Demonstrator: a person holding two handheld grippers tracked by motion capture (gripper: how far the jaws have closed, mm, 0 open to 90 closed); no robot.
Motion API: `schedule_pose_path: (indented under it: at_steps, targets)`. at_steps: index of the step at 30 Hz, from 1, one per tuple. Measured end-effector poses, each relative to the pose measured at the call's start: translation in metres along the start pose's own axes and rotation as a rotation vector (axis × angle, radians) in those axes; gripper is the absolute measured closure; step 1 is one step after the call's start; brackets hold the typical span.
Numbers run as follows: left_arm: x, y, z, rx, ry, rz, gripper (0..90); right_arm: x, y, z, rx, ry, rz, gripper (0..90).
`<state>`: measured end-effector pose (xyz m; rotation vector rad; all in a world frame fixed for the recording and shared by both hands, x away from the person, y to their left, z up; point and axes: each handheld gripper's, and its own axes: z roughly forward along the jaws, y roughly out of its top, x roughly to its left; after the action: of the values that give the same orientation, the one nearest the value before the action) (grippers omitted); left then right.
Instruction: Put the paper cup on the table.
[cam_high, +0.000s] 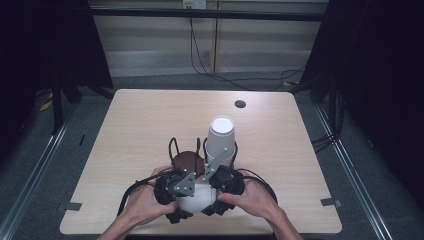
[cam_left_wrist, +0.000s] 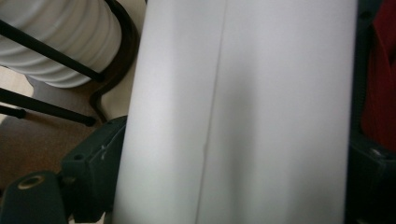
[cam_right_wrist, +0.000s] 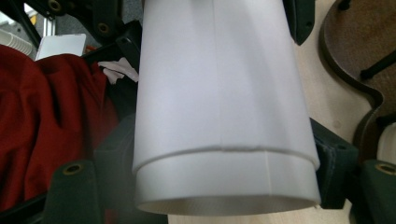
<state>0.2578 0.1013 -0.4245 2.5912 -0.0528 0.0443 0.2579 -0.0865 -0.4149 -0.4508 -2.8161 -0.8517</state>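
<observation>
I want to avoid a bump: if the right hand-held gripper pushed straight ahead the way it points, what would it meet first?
Probably the left hand-held gripper just across the white paper cups; those nested cups already sit between the right hand-held gripper's jaws. Depth is unclear.

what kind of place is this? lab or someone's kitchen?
Likely a lab recording booth: a bare wooden table with a cable hole, black curtains on both sides, and loose cables on the floor behind.

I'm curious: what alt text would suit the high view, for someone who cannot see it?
Two hands hold the left tool and right tool around white paper cups at the near edge of a wooden table. Behind them a wire rack holds a stack of white cups.
</observation>
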Motion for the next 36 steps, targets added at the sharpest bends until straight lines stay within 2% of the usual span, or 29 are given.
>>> schedule_pose_path:
  at_steps: [3,5,6,7,8,9,12,15,16,18,23,25,27,29,31,32,36]
  targets:
    - [0.001,-0.001,-0.003,-0.014,-0.002,0.002,10.1,-0.001,0.000,0.001,0.000,-0.001,-0.003,25.5]
    - [0.003,-0.003,-0.004,-0.019,-0.033,-0.016,10.1,-0.001,0.000,0.001,-0.003,0.000,-0.005,25.5]
    - [0.005,-0.004,-0.007,-0.043,-0.019,-0.025,10.0,0.000,0.000,0.000,0.001,0.000,0.005,25.5]
    - [0.005,-0.004,-0.007,-0.043,-0.019,-0.025,10.1,0.000,0.000,0.000,0.001,0.000,0.005,25.5]
    - [0.007,-0.006,-0.011,-0.072,-0.027,-0.032,10.1,-0.002,-0.001,0.000,-0.006,0.000,-0.003,25.5]
    - [0.007,-0.006,-0.011,-0.072,-0.027,-0.032,10.1,-0.002,-0.001,0.000,-0.006,0.000,-0.003,25.5]
    - [0.009,-0.007,-0.017,-0.118,-0.035,-0.048,10.2,-0.004,-0.003,-0.001,-0.014,0.002,-0.001,25.5]
    - [0.012,-0.008,-0.020,-0.164,-0.054,-0.084,13.3,-0.005,-0.004,-0.002,-0.008,0.004,0.011,25.5]
    - [0.013,-0.008,-0.022,-0.180,-0.050,-0.096,15.2,-0.006,-0.006,-0.003,-0.018,0.004,0.017,25.5]
    - [0.013,-0.008,-0.024,-0.184,-0.047,-0.095,15.3,-0.006,-0.007,-0.004,-0.017,0.004,0.019,25.5]
    - [0.018,-0.011,-0.035,-0.290,-0.056,-0.135,15.5,-0.009,-0.011,-0.010,-0.029,-0.008,0.036,25.5]
    - [0.019,-0.013,-0.038,-0.304,-0.025,-0.148,15.6,-0.010,-0.012,-0.010,-0.030,-0.012,0.042,25.5]
    - [0.020,-0.016,-0.041,-0.329,-0.026,-0.169,15.6,-0.011,-0.014,-0.011,-0.032,-0.017,0.047,25.5]
    - [0.021,-0.017,-0.043,-0.336,-0.029,-0.170,15.6,-0.012,-0.015,-0.012,-0.036,-0.017,0.052,25.5]
    - [0.021,-0.019,-0.046,-0.363,-0.044,-0.182,15.6,-0.013,-0.018,-0.015,-0.048,-0.027,0.061,25.5]
    - [0.021,-0.020,-0.049,-0.366,-0.025,-0.188,15.6,-0.013,-0.021,-0.018,-0.058,-0.027,0.061,25.5]
    - [0.021,-0.023,-0.052,-0.378,-0.021,-0.201,15.6,-0.013,-0.028,-0.023,-0.096,-0.038,0.067,25.5]
